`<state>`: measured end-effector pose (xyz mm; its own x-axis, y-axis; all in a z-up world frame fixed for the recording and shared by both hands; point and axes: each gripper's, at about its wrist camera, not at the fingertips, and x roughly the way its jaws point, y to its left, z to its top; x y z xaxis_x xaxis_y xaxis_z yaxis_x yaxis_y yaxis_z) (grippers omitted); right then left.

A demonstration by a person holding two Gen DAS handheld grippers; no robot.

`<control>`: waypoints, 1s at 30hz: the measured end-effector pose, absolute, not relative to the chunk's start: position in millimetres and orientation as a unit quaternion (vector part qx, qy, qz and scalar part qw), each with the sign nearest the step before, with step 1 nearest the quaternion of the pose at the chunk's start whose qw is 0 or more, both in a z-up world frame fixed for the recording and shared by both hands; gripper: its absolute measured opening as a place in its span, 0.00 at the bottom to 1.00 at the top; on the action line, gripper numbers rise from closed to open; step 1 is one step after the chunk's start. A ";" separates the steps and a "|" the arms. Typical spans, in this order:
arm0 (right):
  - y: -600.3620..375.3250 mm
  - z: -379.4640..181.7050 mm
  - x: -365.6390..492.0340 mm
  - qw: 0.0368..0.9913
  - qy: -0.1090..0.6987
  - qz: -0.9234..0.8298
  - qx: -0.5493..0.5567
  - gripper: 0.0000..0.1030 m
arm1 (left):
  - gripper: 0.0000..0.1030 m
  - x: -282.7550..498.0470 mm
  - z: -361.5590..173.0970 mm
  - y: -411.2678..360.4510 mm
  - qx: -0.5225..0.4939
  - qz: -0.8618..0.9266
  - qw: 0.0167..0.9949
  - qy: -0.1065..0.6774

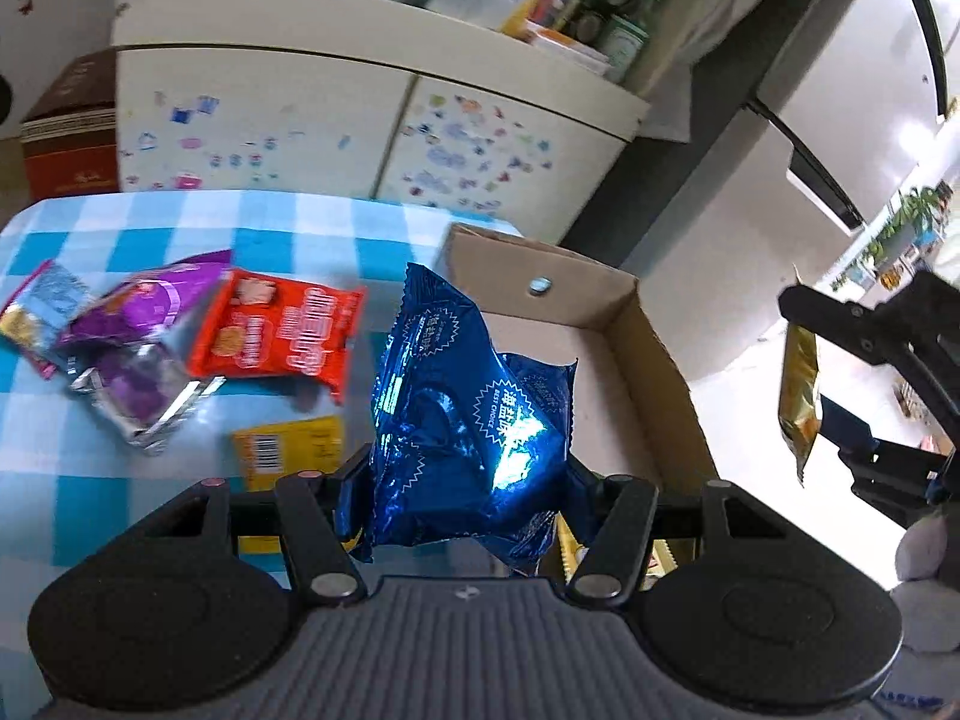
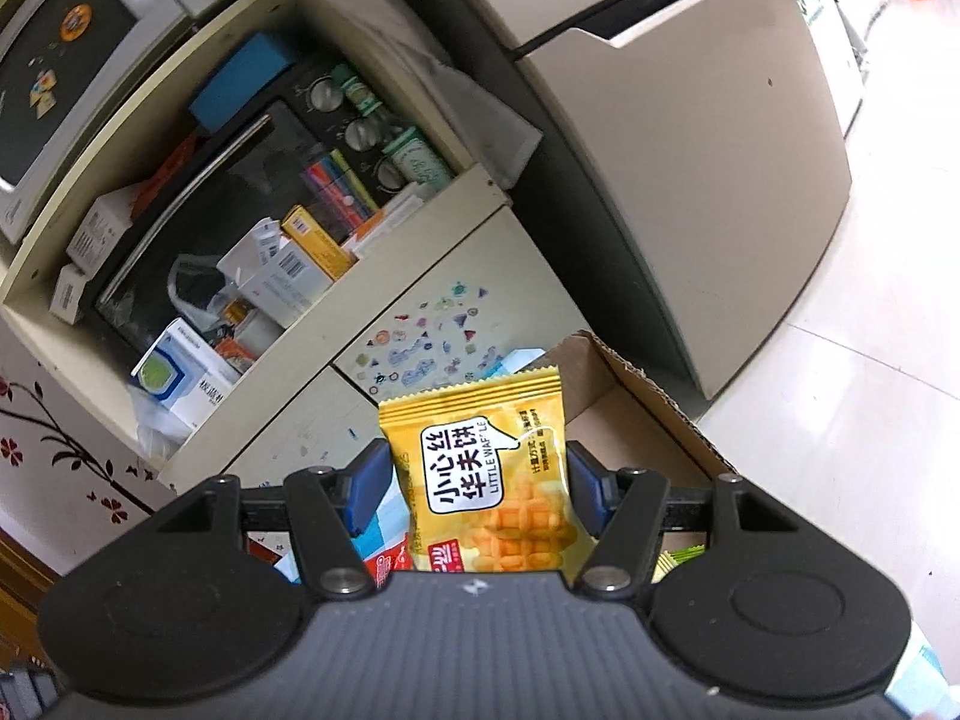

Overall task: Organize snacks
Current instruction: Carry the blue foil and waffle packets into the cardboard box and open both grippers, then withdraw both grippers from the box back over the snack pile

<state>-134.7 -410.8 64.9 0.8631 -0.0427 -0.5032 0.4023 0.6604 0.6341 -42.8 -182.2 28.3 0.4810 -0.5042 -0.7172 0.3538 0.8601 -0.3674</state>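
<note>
Left claw (image 1: 468,474) is seen pinching a blue foil snack packet (image 1: 468,420) by its lower part, the packet held upright with its long axis pointing away from the claw. The open cardboard box (image 1: 654,360) lies just ahead and to the right of that packet, at the right edge of the bench (image 1: 150,222), which is covered in a blue-and-white checked cloth; the left claw is judged the nearer of the two to the box opening, so a short carry forward and right would put the packet over it. Right claw (image 2: 477,486) is closed on a yellow waffle packet (image 2: 480,468), held upright, long axis up; from the left wrist view the same packet (image 1: 798,384) is seen hanging beyond the box's right wall, clear of the bench. The box wall (image 2: 636,384) is seen just behind it in the right wrist view. Left on the bench, toward its left edge, are a red packet (image 1: 276,330), a purple packet (image 1: 138,354) and a further small packet (image 1: 36,312) at the far left, lying flat and overlapping; a yellow packet (image 1: 288,450) lies nearer the left claw. Behind the bench stands a cream cabinet (image 1: 360,120) with stickers on its doors and cluttered shelves; pale tiled floor (image 2: 870,420) is seen to the right.
</note>
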 end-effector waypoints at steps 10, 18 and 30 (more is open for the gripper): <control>-416.0 58.5 -133.0 0.870 0.233 -0.136 0.413 0.67 | 0.81 -39.9 22.2 -222.6 -0.059 -0.271 0.847 0.454; -416.8 57.5 -131.3 0.865 0.240 -0.139 0.419 0.77 | 0.88 -39.7 31.9 -215.9 -0.041 -0.265 0.857 0.440; -390.7 65.3 -120.9 0.894 0.242 -0.113 0.360 0.77 | 0.88 -20.4 54.7 -146.9 -0.080 -0.230 0.873 0.423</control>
